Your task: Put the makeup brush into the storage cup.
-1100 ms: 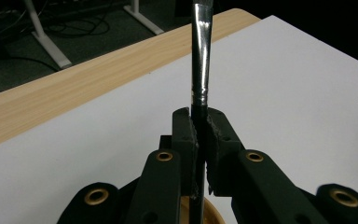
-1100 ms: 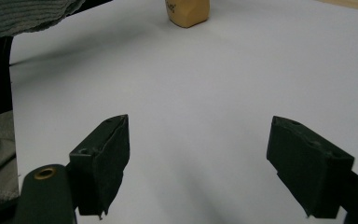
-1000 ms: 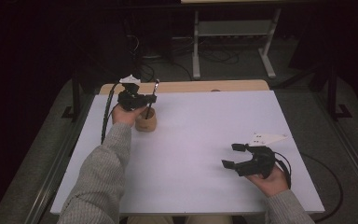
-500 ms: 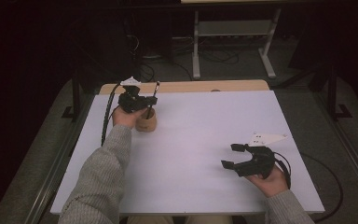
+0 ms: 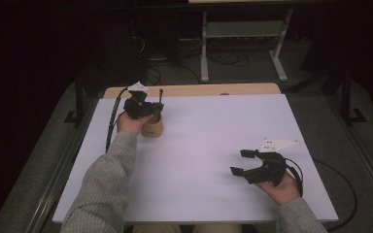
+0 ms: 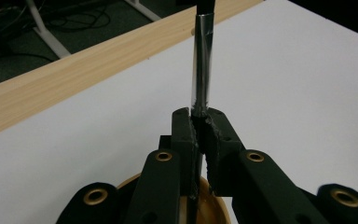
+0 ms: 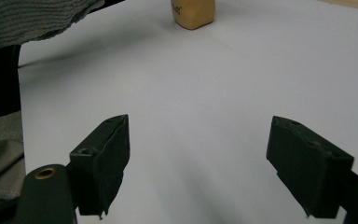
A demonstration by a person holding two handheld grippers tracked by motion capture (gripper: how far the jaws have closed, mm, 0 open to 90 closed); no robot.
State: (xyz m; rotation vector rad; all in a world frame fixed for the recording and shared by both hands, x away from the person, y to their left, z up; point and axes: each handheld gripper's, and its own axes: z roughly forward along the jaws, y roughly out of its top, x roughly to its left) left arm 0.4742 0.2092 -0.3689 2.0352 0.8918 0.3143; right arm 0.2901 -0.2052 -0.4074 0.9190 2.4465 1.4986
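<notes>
The pen [image 6: 201, 65], a slim thing with a silvery barrel and a black upper end, stands nearly upright in the left gripper [image 6: 199, 135], whose jaws are closed tight on its lower barrel; its bottom end reaches down into the wooden holder [image 5: 152, 127], a small round tan cup near the far left of the white table [image 5: 213, 145]; from above, the pen [image 5: 160, 99] rises just past the gripper's [image 5: 148, 110] front, over the cup's mouth; I cannot tell whether its tip touches the bottom, and the inside of the cup is mostly hidden by the jaws, so I cannot see anything else in it; the holder [image 7: 192, 11] carries a small dark mark on its side, too blurred to read; beyond the white surface runs a strip of bare wood [image 6: 74, 74] along the far edge; the right gripper [image 5: 245, 162] rests low near the right front of the table, well apart from the cup, its jaws spread wide with nothing between them [image 7: 196, 154]; a grey knitted sleeve [image 5: 107, 184] covers the left forearm; compared with a second ago, both hands sit where they were, the pen is clamped just as before, and the cup has not shifted
</notes>
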